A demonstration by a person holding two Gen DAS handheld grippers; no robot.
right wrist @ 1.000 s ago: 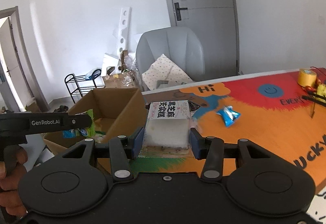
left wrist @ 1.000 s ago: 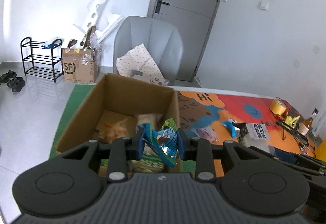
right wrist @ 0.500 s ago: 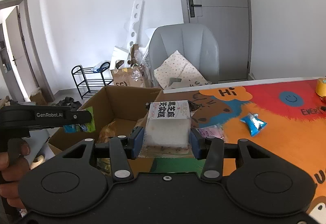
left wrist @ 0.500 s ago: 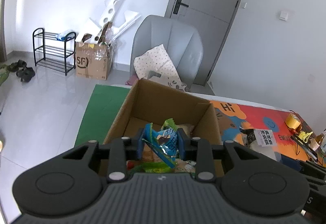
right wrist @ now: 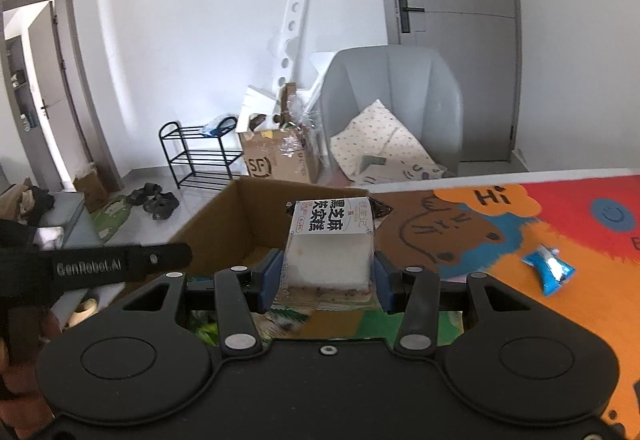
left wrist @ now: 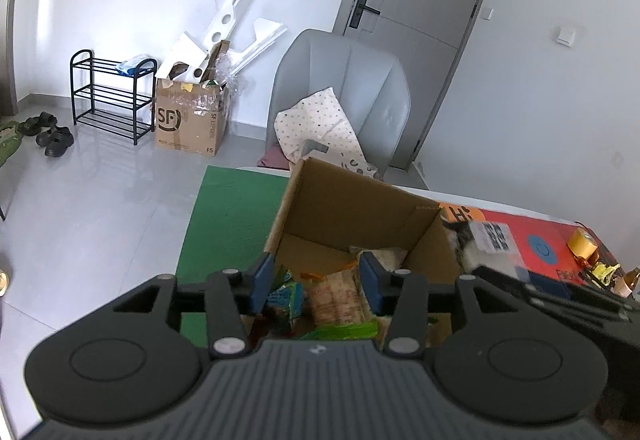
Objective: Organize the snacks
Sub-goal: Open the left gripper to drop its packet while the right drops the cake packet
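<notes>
The left gripper (left wrist: 316, 282) is over the cardboard box (left wrist: 352, 212), and its jaws are apart with nothing between them. Snack bags (left wrist: 320, 300) lie inside the box under it. The right gripper (right wrist: 326, 276) has its jaws clamped on a white cake pack (right wrist: 330, 240), held up by the box's edge. A small blue snack bag (right wrist: 550, 270) lies on the colorful table (right wrist: 500, 240), off to the right.

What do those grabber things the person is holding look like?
Both tongs, left and right, are matte black plastic with round discs, silver screws and blue finger pads. The left one's side reads "GenRobot.AI" in white. A bare hand grips its handle.
</notes>
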